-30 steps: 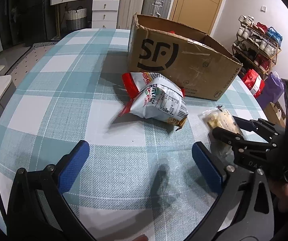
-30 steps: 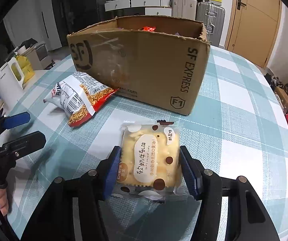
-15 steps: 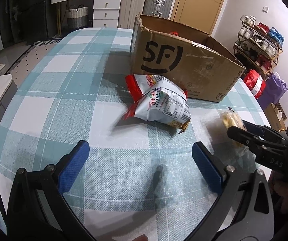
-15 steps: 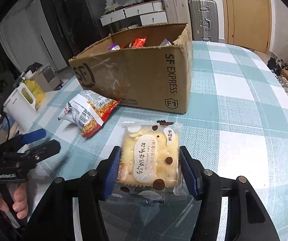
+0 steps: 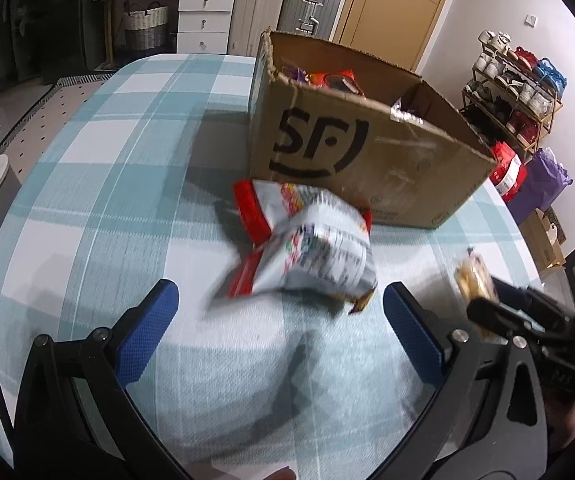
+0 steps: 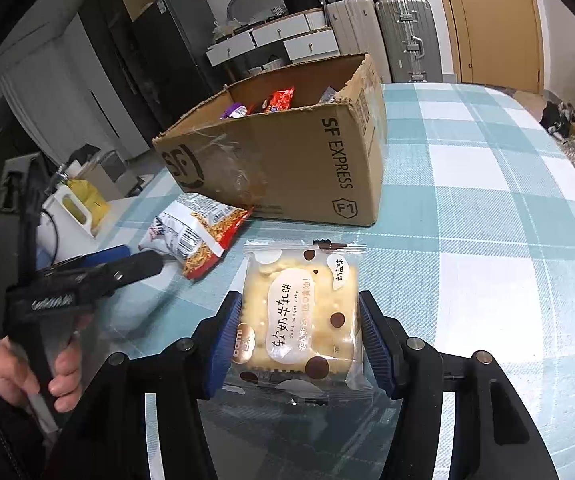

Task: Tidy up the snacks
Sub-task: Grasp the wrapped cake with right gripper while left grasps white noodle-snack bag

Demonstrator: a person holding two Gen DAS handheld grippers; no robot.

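The surface (image 5: 99, 184), draped in a teal and white check cloth, carries one open brown cardboard box (image 6: 287, 168) printed with a black SF logo and "SF EXPRESS", its top edge torn. Several wrapped snacks lie inside it, too jumbled to count. Just in front of the box rests one puffy noodle snack bag (image 5: 311, 252), white with red ends and a barcode panel, lying on its side and touching the box's lower edge.

One smaller cracker packet (image 6: 301, 320), clear plastic with brown dots and a white label over pale yellow biscuits, is held off the cloth, pinched at both sides by the blue pads of the right hand-held gripper (image 6: 299, 340), which points toward the box.

The left hand-held gripper (image 5: 279, 332) hovers low above the cloth with its blue fingers (image 5: 147, 336) spread wide and nothing between them, aimed at the noodle bag. A bare left hand (image 6: 31, 372) grips its black handle.
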